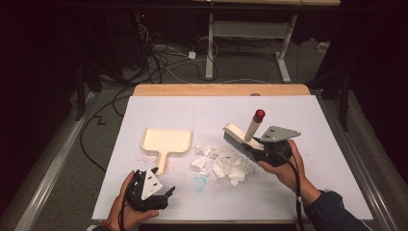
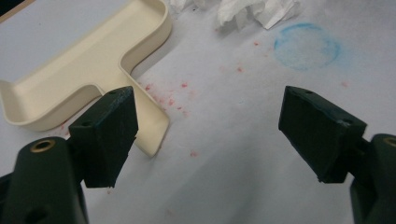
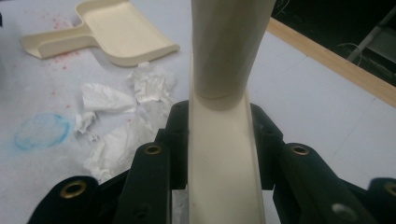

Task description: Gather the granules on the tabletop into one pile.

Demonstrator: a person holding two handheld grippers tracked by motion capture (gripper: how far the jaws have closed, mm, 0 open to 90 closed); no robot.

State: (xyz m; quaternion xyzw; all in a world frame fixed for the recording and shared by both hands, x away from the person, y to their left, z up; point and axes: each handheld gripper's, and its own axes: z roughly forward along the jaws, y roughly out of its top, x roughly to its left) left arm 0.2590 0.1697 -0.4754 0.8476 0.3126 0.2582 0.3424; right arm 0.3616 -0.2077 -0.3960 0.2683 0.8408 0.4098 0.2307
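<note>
A cream dustpan (image 1: 166, 140) lies flat at the table's left middle, its handle (image 2: 145, 125) pointing toward me. Just short of the handle's end my left gripper (image 1: 162, 183) hovers open, and its left jaw stands beside that end (image 2: 210, 121) with nothing between the jaws. My right gripper (image 1: 260, 148) is shut on the cream back of a hand brush (image 1: 238, 132), whose red-tipped handle (image 1: 258, 116) slants up. The brush's bristles rest at the right edge of a pile of crumpled white paper scraps (image 1: 225, 162). The brush body (image 3: 219, 154) runs up between the right jaws (image 3: 217, 121).
A faint blue ring (image 1: 200, 182) marks the white tabletop (image 1: 308, 120) in front of the scraps, and red specks dot the surface near the dustpan handle. A wooden strip (image 1: 221, 89) edges the far side. Cables and a desk frame lie on the floor beyond.
</note>
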